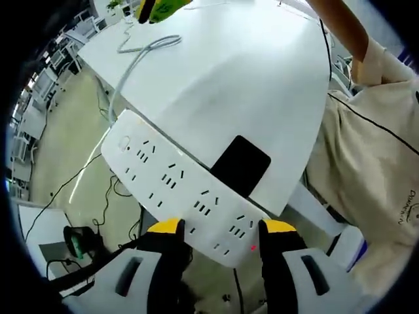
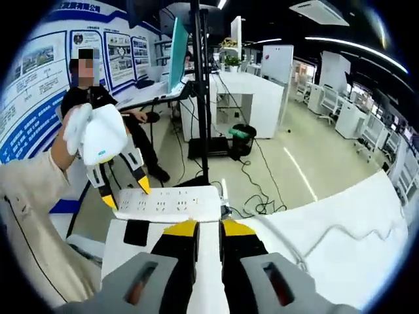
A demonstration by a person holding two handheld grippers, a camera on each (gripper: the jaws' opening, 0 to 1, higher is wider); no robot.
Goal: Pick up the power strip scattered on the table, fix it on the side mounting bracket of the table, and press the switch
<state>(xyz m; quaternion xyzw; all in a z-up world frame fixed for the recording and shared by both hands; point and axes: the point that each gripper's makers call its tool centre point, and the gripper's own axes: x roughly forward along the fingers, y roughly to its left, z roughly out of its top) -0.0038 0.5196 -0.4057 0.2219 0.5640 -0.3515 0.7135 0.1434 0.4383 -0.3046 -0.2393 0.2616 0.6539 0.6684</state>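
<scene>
The white power strip [image 1: 173, 180] lies along the near edge of the white table [image 1: 249, 78], over a black bracket [image 1: 241, 163]. My left gripper [image 1: 222, 227] is shut on the strip's near end, one yellow-tipped jaw on each long side, beside a small red light [image 1: 252, 247]. In the right gripper view, the left gripper [image 2: 126, 193] holds the left end of the power strip [image 2: 171, 203] at the table's far edge, with the black bracket [image 2: 137, 232] just below. My right gripper [image 2: 209, 229] hovers shut over the table, short of the strip. Its yellow tip [image 1: 157, 8] shows far across the table.
The strip's grey cable [image 1: 141, 55] runs across the table [image 2: 340, 216] and over its edge. A person's beige sleeve [image 1: 373, 131] is close on the right. Beyond the table are floor cables [image 2: 262, 196], a black stand [image 2: 200, 78], desks and a seated person [image 2: 98, 104].
</scene>
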